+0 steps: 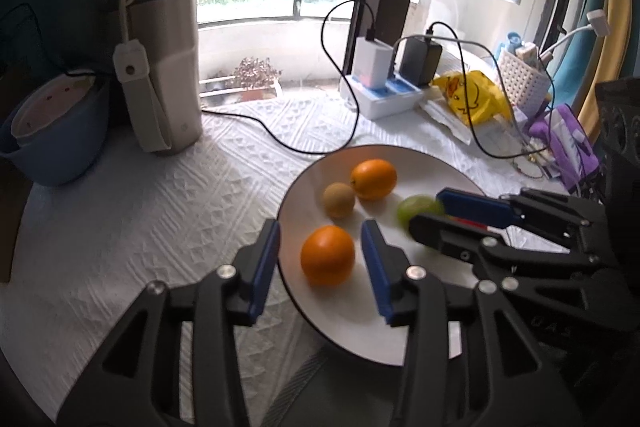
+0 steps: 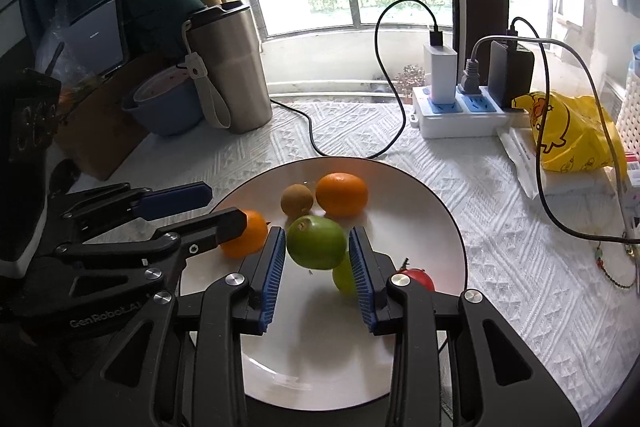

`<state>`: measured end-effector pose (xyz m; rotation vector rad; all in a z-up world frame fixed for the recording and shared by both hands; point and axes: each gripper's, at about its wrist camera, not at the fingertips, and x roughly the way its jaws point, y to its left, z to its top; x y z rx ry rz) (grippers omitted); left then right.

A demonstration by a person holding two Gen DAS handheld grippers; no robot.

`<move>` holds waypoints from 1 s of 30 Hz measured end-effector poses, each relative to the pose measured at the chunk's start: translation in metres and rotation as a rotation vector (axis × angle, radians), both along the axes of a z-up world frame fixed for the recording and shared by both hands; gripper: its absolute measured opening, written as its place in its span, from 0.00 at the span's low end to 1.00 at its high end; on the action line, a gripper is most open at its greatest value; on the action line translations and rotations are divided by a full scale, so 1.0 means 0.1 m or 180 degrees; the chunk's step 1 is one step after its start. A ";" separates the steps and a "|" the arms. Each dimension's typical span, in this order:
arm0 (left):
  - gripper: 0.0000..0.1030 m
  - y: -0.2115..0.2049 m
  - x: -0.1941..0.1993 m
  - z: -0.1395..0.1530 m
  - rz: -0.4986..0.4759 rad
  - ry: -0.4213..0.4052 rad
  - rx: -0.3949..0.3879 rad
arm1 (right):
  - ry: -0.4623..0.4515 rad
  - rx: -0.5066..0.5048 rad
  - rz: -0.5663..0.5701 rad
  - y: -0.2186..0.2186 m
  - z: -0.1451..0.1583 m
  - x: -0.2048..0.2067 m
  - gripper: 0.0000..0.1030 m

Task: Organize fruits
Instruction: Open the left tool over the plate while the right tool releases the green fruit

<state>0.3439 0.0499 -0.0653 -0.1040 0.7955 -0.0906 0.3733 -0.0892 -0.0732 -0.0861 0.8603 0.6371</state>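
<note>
A white plate [image 1: 344, 323] [image 2: 312, 367] sits on a white patterned cloth. My left gripper [image 1: 321, 227] [image 2: 227, 205] is open around the near orange [image 1: 327, 255] [image 2: 250, 237], which rests on the plate with gaps on both sides. Behind it lie a brown kiwi [image 1: 339, 200] [image 2: 297, 202] and a second orange [image 1: 374, 179] [image 2: 342, 194]. My right gripper [image 2: 317, 231] [image 1: 426, 209] is shut on a green fruit [image 2: 316, 245] [image 1: 416, 207], holding it just above the plate. Under it, partly hidden, are another green fruit [image 2: 343, 279] and a red fruit [image 2: 419, 277].
A steel tumbler [image 1: 168, 67] with a strap and a blue bowl [image 1: 56, 147] stand at the back left. A power strip [image 1: 384, 95] with chargers, a black cable [image 1: 280, 143], a yellow bag [image 1: 472, 95] and a white basket [image 1: 524, 71] crowd the back right.
</note>
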 end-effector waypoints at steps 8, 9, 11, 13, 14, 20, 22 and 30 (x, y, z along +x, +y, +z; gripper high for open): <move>0.43 0.01 -0.07 0.07 0.0009 -0.0048 -0.0008 | -0.0036 -0.0015 -0.0001 0.00 0.04 -0.03 0.34; 0.43 0.01 -0.09 0.08 0.0009 -0.0059 -0.0003 | -0.0041 -0.0008 -0.0002 -0.01 0.06 -0.05 0.34; 0.43 0.00 -0.13 0.13 0.0011 -0.0087 0.0002 | -0.0057 0.0007 -0.0004 -0.03 0.10 -0.08 0.34; 0.43 -0.01 -0.18 0.17 0.0005 -0.0120 -0.0003 | -0.0090 0.0024 -0.0005 -0.04 0.16 -0.13 0.34; 0.43 -0.02 -0.22 0.20 -0.0002 -0.0145 -0.0006 | -0.0113 0.0032 -0.0007 -0.05 0.20 -0.16 0.34; 0.44 -0.02 -0.48 0.35 0.0022 -0.0268 -0.0045 | -0.0212 0.0069 -0.0043 -0.12 0.39 -0.35 0.34; 0.44 -0.02 -0.58 0.38 0.0034 -0.0289 -0.0061 | -0.0230 0.0073 -0.0057 -0.16 0.44 -0.43 0.34; 0.44 -0.11 -0.93 0.45 0.0002 -0.0346 -0.0078 | -0.0278 0.0076 -0.0119 -0.31 0.55 -0.76 0.34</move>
